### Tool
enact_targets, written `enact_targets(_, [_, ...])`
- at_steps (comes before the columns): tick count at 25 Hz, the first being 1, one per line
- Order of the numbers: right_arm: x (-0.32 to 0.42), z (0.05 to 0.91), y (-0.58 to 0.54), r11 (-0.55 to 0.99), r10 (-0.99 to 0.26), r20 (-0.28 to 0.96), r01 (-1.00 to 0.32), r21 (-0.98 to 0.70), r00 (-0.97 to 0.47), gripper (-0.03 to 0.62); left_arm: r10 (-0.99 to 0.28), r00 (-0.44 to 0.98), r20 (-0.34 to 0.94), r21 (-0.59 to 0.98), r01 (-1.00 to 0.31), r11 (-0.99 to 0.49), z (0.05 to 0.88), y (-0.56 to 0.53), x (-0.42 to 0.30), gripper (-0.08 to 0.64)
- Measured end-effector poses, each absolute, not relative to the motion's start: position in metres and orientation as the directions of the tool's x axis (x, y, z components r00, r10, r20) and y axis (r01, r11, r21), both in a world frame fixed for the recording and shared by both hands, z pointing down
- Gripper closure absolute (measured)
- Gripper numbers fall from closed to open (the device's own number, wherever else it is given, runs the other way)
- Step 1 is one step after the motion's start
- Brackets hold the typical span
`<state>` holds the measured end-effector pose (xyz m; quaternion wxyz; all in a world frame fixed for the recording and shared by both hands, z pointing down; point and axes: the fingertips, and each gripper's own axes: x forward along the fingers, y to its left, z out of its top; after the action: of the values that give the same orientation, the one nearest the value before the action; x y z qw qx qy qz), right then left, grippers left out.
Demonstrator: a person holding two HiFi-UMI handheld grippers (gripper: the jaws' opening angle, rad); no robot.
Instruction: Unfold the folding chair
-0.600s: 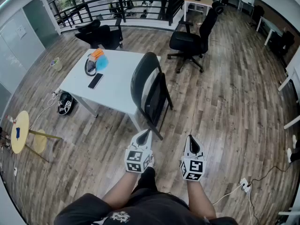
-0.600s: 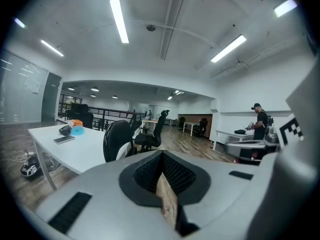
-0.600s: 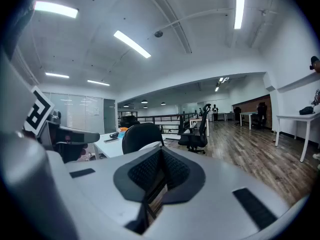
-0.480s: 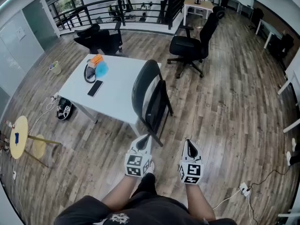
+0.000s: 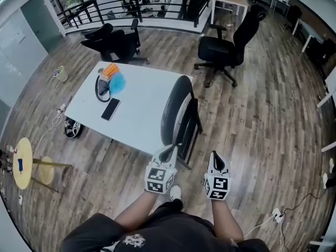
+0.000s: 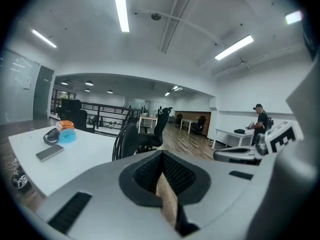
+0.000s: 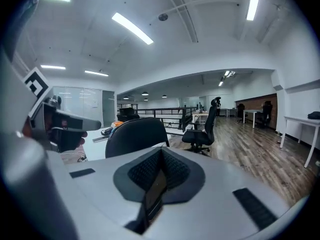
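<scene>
While both pairs of jaws are clenched on nothing, the folded chair (image 5: 169,114) leans on the table (image 5: 142,104) at frame centre, long axis running up-frame. The left gripper (image 5: 168,152) is just below it, nearer than the right gripper (image 5: 216,160).

The floor (image 5: 273,119) is of wooden planks, brown and grey. A white table (image 5: 142,114) stands in the middle. Behind it there is a black office chair (image 5: 223,49) at the right and a second office chair (image 5: 113,41) at the left. A black railing (image 5: 157,1) closes the far side. Long light strips (image 6: 120,9) shine on the white ceiling (image 6: 75,14).
</scene>
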<state>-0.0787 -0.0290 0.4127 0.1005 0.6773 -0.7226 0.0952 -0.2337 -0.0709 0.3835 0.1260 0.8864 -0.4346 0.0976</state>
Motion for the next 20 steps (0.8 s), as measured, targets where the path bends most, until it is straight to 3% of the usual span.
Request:
enact_targets(11, [-0.117,0.426,-0.11,0.072,-0.944,0.323,-0.997,-0.002,-0.069,0.578,-0.757,0.607,0.243,0.139,-0.794,-0.592,0.363,-0.163,-0.265,0.557])
enact_targets(20, [-0.131,0.458,-0.17,0.062,-0.92,0.387,-0.998,0.004,-0.056,0.578,-0.809,0.504,0.301,0.068,-0.858,-0.509,0.359,-0.218,-0.279,0.557])
